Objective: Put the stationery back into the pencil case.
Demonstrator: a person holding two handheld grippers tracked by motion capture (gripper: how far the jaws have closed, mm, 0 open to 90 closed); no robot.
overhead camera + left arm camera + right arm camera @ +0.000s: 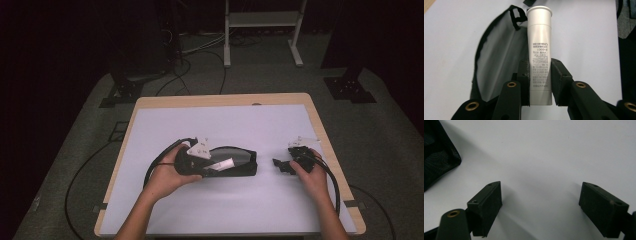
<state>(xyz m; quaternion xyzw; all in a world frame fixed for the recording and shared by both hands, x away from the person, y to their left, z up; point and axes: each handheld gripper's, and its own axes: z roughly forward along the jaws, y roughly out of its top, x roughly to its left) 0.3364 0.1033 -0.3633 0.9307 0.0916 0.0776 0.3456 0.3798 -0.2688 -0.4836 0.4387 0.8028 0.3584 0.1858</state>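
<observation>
White tube: frame centre, clamped in the left gripper, over the pouch mouth.
Right gripper: jaws wide apart, empty, lower frame.
Progress: tube seemingly not yet inside; insertion and release likely remain.

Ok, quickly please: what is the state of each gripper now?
Left gripper: closed on the white tube, above the black mesh pouch.
Right gripper: open, holding nothing, over the white table cover.
</observation>
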